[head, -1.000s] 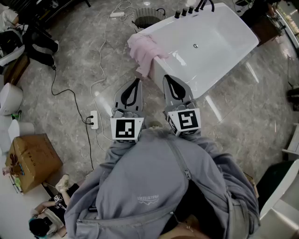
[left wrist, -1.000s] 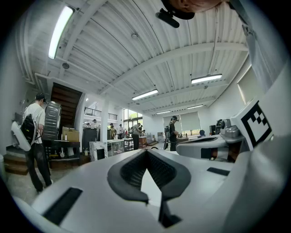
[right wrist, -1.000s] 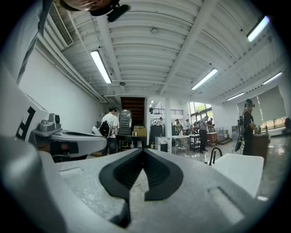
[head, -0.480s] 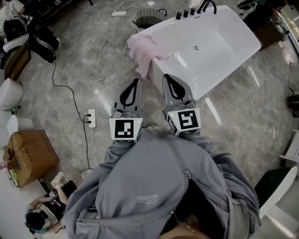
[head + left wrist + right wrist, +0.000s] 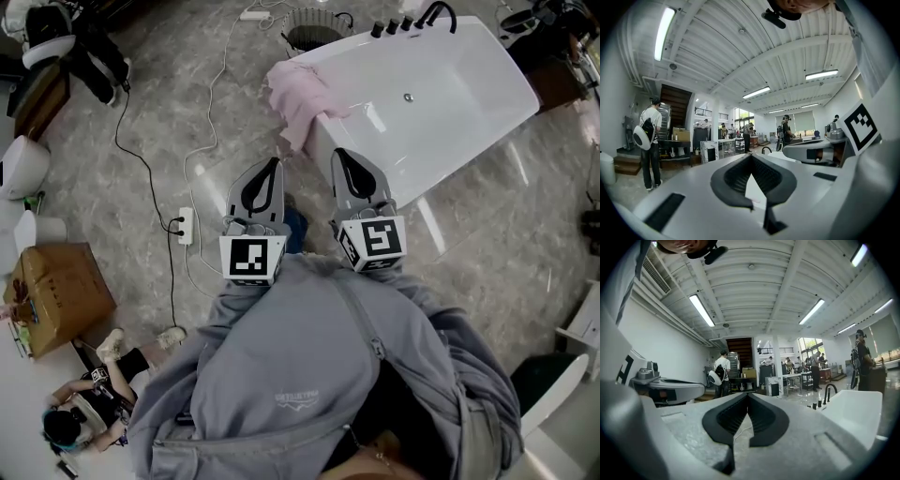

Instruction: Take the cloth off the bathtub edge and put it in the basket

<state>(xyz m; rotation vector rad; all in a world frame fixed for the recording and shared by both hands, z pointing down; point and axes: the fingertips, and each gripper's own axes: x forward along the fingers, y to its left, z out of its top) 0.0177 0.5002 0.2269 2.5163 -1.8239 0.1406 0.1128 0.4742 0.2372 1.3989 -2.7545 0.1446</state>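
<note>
Marble-look floor (image 5: 141, 141) filled most of the head view. The white freestanding bathtub (image 5: 450, 103) stood ahead and to the right, with black tap fittings (image 5: 412, 19) along its far rim. A cardboard box (image 5: 52, 295) sat well off to the left, clear of the work. The pink cloth (image 5: 298, 94) lay bunched over the tub's left end rim, part on the edge and part hanging down the outer wall, with nothing touching it. Both tools were held low in front of the grey sweatshirt. The left gripper (image 5: 276, 164) pointed at the floor just below the hanging cloth, and the right gripper (image 5: 339, 155) pointed at the tub's near wall. In each gripper view the jaws were pressed together with nothing between them, left (image 5: 751, 155) and right (image 5: 747, 393). A round wire basket (image 5: 317, 21) stood on the floor beyond the cloth, beside the tap end and partly cut off by the frame edge. A white power strip (image 5: 186, 225) and its cable lay on the floor to the left. Judgement: this was the approach step and no grasp had been made. To do it well, the jaws need opening before arrival. The left gripper is the nearer one, and it should come in over the rim and bite the thick bunched part rather than a thin hanging corner. The cloth should then be lifted straight up so it clears the edge without dragging. The carry to the basket is short, and the trailing fabric should be kept off the tap fittings.
</note>
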